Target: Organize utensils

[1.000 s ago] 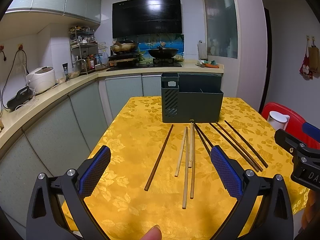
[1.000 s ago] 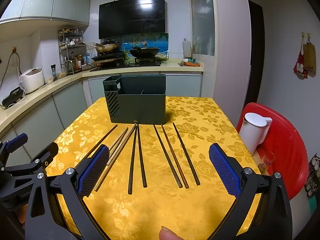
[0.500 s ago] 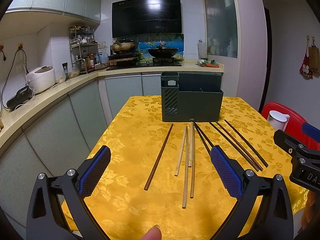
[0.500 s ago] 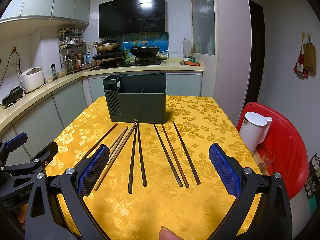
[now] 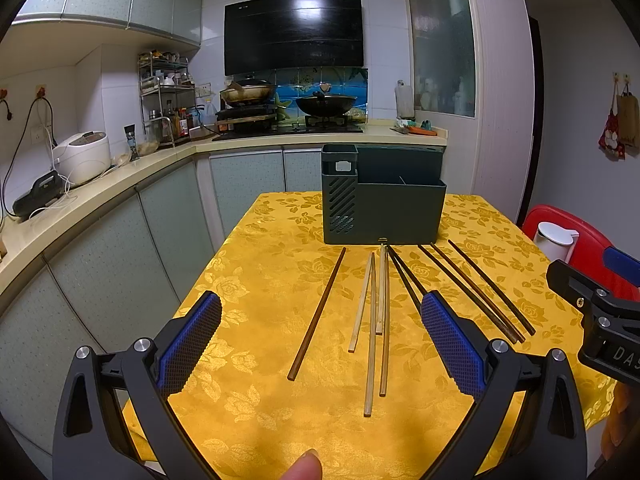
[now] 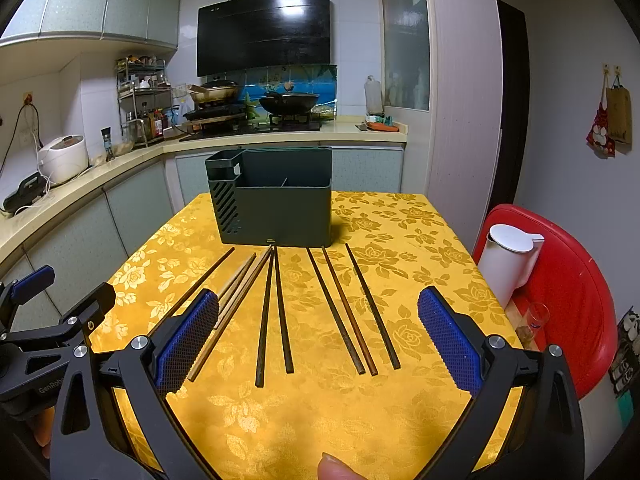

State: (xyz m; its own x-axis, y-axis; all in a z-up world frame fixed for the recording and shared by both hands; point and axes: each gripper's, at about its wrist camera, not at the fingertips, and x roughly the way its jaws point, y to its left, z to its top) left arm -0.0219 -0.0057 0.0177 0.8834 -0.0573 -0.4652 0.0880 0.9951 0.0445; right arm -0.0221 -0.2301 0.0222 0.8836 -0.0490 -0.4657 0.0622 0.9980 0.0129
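A dark grey utensil holder [image 5: 382, 204] [image 6: 276, 198] stands at the far middle of the table. Several chopsticks lie in front of it, fanned toward me: a brown one [image 5: 318, 314] [image 6: 192, 290] at the left, pale bamboo ones [image 5: 374, 320] [image 6: 236, 292], a dark pair [image 6: 272, 308] [image 5: 404, 276], and three dark ones [image 6: 352, 308] [image 5: 476, 292] at the right. My left gripper [image 5: 320, 344] hovers open above the near ends of the brown and bamboo sticks. My right gripper [image 6: 318, 340] hovers open above the dark sticks. Neither holds anything.
The table wears a yellow floral cloth [image 5: 260, 280] [image 6: 400, 240]. A white kettle [image 6: 510, 262] stands on a red stool [image 6: 576, 292] to the right of the table. Kitchen counters [image 5: 100, 188] run along the left and back. A fingertip [image 5: 304, 466] shows at each view's bottom edge.
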